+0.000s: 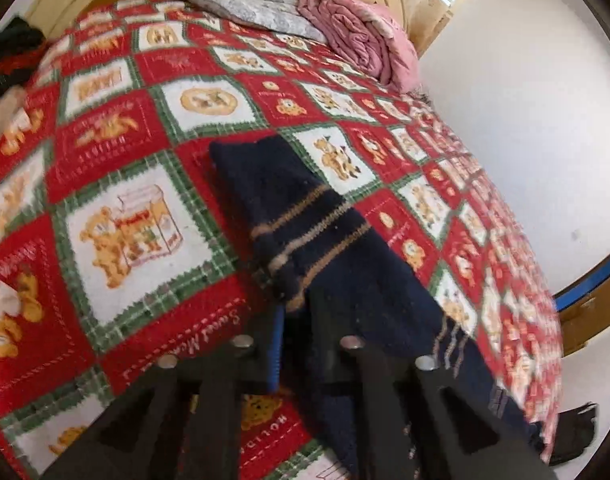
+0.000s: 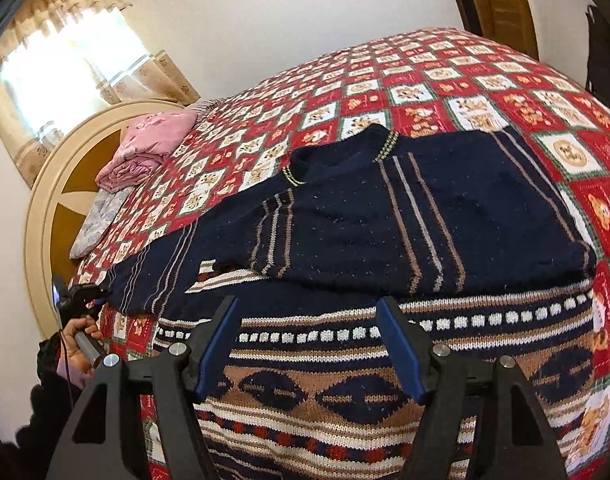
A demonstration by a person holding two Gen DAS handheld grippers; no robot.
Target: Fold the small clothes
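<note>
A small navy knit sweater [image 2: 385, 216] with tan stripes and a patterned hem lies on the bed, partly folded over itself. My left gripper [image 1: 293, 332] is shut on the end of its sleeve [image 1: 305, 224], which stretches out from the jaws across the blanket. The left gripper also shows in the right wrist view [image 2: 85, 294] at the sleeve's cuff, far left. My right gripper [image 2: 309, 344] is open and empty, just above the patterned hem [image 2: 325, 392] of the sweater.
The bed is covered by a red, white and green checked blanket [image 1: 125, 216]. A grey pillow [image 1: 245, 4] and a folded pink quilt [image 1: 357, 36] lie by the round headboard [image 2: 45, 208]. The white wall runs along the bed's far side.
</note>
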